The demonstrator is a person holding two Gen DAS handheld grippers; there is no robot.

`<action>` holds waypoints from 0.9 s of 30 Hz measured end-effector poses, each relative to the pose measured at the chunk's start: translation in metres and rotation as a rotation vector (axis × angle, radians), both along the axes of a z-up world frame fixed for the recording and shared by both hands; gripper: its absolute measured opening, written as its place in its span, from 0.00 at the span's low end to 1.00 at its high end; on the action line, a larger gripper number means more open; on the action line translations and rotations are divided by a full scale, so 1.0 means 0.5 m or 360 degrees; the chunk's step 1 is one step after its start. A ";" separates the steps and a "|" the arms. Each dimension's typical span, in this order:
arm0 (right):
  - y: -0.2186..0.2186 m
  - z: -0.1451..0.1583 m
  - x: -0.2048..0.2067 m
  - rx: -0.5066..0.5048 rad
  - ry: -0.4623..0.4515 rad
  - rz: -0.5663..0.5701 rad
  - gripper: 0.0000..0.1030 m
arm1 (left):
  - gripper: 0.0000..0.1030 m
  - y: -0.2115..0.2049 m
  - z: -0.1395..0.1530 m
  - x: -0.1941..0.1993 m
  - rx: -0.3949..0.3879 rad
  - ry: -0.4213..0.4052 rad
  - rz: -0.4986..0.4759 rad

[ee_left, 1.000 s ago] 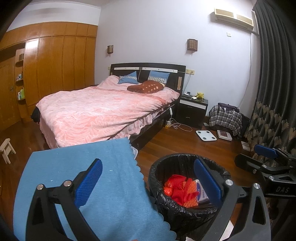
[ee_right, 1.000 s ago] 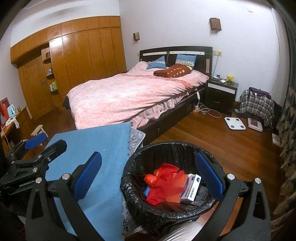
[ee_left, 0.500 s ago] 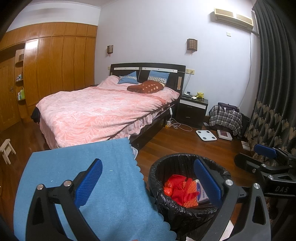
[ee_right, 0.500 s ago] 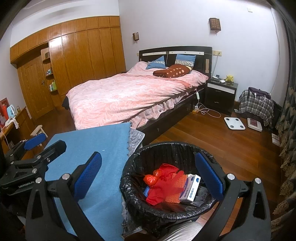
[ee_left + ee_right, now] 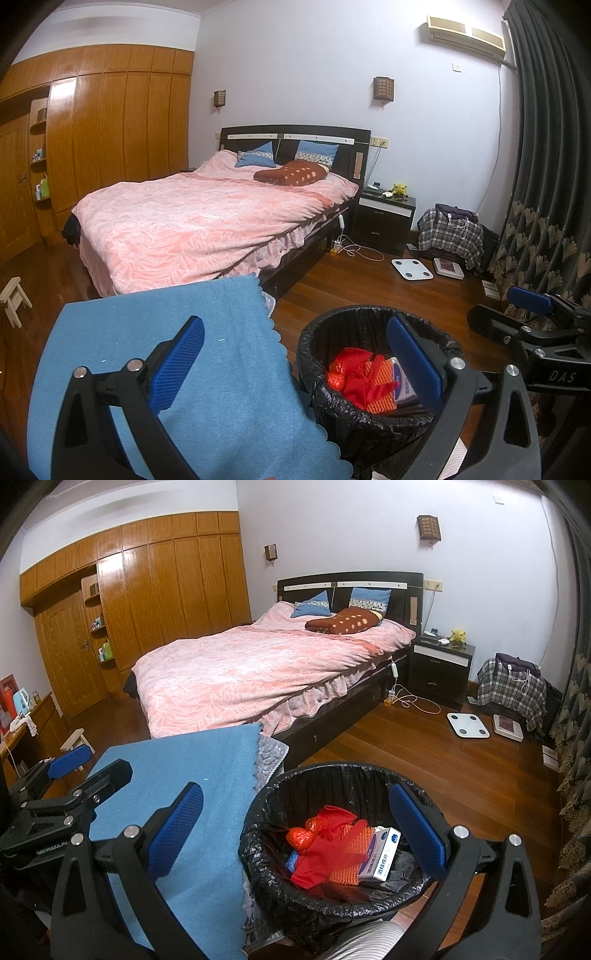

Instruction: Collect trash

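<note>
Pink-quilted double bed (image 5: 207,229) stands well ahead of both tools. Blue scalloped-edge cloth (image 5: 155,362) lies under the left gripper (image 5: 295,365), whose jaws are spread wide and hold nothing. Round black-lined waste bin (image 5: 295,890) sits beneath the right gripper (image 5: 299,830), likewise spread and unloaded. Inside the bin: crumpled red wrapping (image 5: 325,845), then a small white-and-blue carton (image 5: 380,854).

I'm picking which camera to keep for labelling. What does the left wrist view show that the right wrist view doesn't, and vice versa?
Only the left wrist view shows the air conditioner and the right gripper from the side. Only the right wrist view shows the desk with a kettle and the left gripper. Both show the bed, blue cloth and black-lined trash bin holding red trash.
</note>
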State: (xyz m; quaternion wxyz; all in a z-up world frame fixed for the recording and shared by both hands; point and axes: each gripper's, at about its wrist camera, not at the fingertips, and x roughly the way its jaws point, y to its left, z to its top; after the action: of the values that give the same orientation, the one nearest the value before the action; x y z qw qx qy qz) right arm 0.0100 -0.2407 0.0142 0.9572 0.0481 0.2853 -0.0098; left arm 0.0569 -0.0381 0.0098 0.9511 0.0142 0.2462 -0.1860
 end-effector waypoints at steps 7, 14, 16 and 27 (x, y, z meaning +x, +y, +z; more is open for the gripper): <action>0.000 -0.003 -0.001 0.0003 0.0003 -0.0003 0.95 | 0.94 0.000 -0.001 0.000 0.0001 0.0000 -0.0002; -0.002 -0.007 0.000 0.0003 0.0009 -0.0004 0.95 | 0.94 0.000 0.000 0.001 0.0002 0.0001 -0.0002; -0.004 -0.009 0.001 0.0003 0.0009 -0.0005 0.95 | 0.94 0.001 0.000 0.001 0.0002 0.0002 -0.0002; -0.004 -0.007 0.000 0.0003 0.0010 -0.0005 0.95 | 0.94 0.000 0.002 0.001 0.0003 0.0002 -0.0002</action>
State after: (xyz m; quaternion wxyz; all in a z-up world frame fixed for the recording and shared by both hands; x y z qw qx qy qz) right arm 0.0102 -0.2425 0.0105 0.9562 0.0494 0.2883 -0.0112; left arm 0.0574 -0.0380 0.0106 0.9509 0.0153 0.2469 -0.1863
